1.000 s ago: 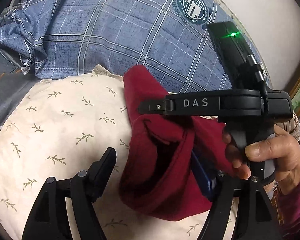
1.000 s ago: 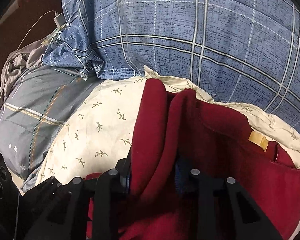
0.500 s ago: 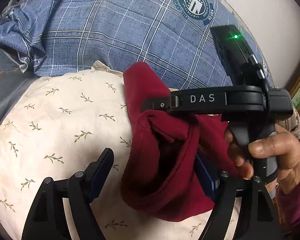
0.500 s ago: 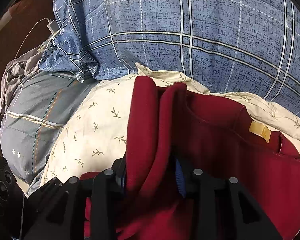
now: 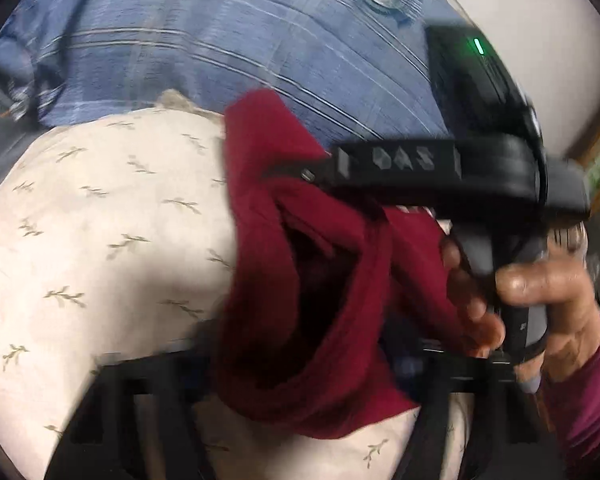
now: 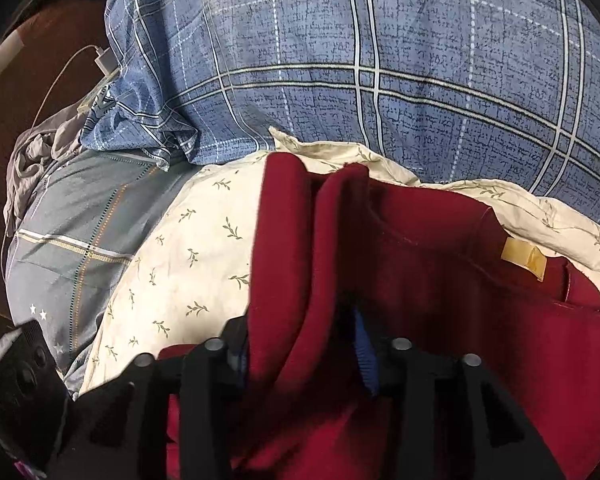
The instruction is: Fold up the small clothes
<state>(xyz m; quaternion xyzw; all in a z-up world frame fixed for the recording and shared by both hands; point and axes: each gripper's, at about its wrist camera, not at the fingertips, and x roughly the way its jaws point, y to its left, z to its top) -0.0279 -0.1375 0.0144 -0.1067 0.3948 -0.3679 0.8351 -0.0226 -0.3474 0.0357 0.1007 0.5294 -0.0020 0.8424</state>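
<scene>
Right gripper angled steeply down, jaws clamped on bunched maroon garment; left gripper blurred, jaws closing around the garment's hanging fold, grip unclear

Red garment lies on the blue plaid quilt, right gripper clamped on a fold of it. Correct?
Not quite. The red garment lies on the cream leaf-print pillow, as the right wrist view shows; the blue plaid quilt is behind it. The right gripper does clamp a fold.

We see a dark red garment, bunched into upright folds, lying on a cream leaf-print pillow; a tan label shows near its neckline.
</scene>
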